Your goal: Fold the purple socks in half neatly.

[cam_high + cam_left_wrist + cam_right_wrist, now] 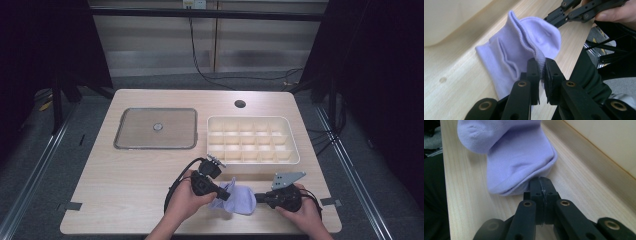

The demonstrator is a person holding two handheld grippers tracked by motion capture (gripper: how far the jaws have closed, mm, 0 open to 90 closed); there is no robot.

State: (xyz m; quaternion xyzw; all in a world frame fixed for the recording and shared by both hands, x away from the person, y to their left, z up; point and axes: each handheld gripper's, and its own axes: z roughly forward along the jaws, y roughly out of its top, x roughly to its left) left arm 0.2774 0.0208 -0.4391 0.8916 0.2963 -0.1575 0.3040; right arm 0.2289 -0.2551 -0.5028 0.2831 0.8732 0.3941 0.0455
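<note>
A lavender sock [240,200] lies crumpled on the wooden table [125,190] near its front edge, between my two grippers. My left gripper [223,195] comes at it from the left. In the left gripper view the sock [524,40] has its ribbed cuff pinched between the shut jaws of that gripper [541,66]. My right gripper [258,198] reaches in from the right. In the right gripper view its jaws [541,182] are pressed together at the thin edge of the sock [516,157], which rests on the table. The right gripper [554,20] also appears beyond the sock in the left gripper view.
A cream box [253,120] divided into several compartments stands just behind the grippers. A grey square tray [135,130] with a small round piece [158,127] sits at the back left. A round hole [240,104] is in the table's far side.
</note>
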